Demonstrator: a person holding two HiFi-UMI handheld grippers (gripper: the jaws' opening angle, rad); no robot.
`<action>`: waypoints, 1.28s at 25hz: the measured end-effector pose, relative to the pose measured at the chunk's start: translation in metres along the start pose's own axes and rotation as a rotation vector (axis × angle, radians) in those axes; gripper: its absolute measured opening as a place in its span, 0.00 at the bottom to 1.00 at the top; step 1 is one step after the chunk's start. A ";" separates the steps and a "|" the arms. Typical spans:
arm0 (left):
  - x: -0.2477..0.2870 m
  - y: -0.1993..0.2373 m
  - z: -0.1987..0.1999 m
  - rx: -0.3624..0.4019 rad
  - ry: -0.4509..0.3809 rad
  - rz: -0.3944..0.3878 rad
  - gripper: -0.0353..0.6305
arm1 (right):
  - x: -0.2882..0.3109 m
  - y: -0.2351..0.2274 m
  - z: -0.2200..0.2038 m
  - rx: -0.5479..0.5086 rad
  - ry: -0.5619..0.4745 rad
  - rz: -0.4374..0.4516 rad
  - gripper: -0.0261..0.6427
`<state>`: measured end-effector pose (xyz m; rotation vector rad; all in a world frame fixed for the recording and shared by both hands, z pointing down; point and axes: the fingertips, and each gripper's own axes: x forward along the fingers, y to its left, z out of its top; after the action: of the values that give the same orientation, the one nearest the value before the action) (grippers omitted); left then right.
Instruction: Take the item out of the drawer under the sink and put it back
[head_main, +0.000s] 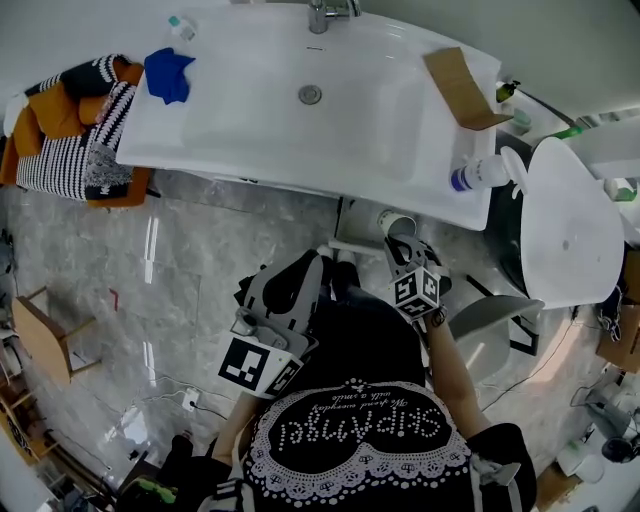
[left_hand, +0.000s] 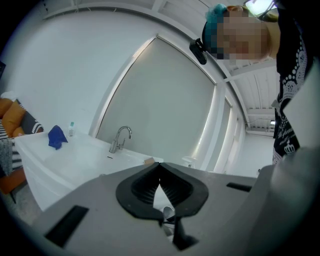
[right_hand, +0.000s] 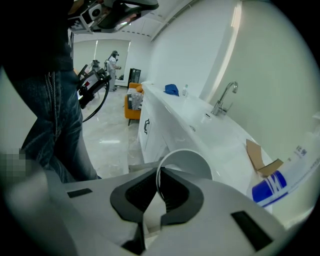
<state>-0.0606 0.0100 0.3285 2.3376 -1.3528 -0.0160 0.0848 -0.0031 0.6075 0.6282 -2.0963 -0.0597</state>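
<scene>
The person's black, white-lettered shirt (head_main: 350, 430) fills the bottom of the head view, with both tools held out in front of it. The left gripper (left_hand: 159, 167) is nearest. Its black jaws meet at the tips with nothing between them, and it points roughly level towards the sink. A little further forward, the right gripper (right_hand: 157, 172) tilts downward. Its jaws are almost together and pinch the thin wall of a white cup (right_hand: 187, 160) at the rim, with the cup's open mouth facing the camera. The cup hangs just in front of and below the sink's front edge, over what looks like the pulled-out drawer (head_main: 345, 246) of the white cabinet (right_hand: 150, 130). Whether the cup touches the drawer cannot be told. Beyond lies the broad white sink (head_main: 250, 110), with a blue cloth (head_main: 168, 75) at its left end. A piece of cardboard (head_main: 460, 88) and a toppled blue-labelled bottle (head_main: 480, 176) sit at its right end. The tap (head_main: 330, 12) stands at the back. An orange chair (head_main: 55, 110) draped in striped fabric stands left of the sink.
</scene>
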 end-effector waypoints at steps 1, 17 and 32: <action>0.000 0.000 0.000 0.001 0.000 0.002 0.06 | 0.002 0.000 -0.002 -0.003 0.003 0.007 0.08; -0.008 0.008 -0.007 -0.034 0.024 0.105 0.06 | 0.047 0.006 -0.033 0.004 0.060 0.093 0.08; -0.015 0.018 -0.022 -0.054 0.062 0.183 0.06 | 0.089 0.003 -0.059 0.003 0.119 0.152 0.08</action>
<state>-0.0784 0.0230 0.3515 2.1447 -1.5101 0.0739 0.0905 -0.0300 0.7105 0.4616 -2.0219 0.0650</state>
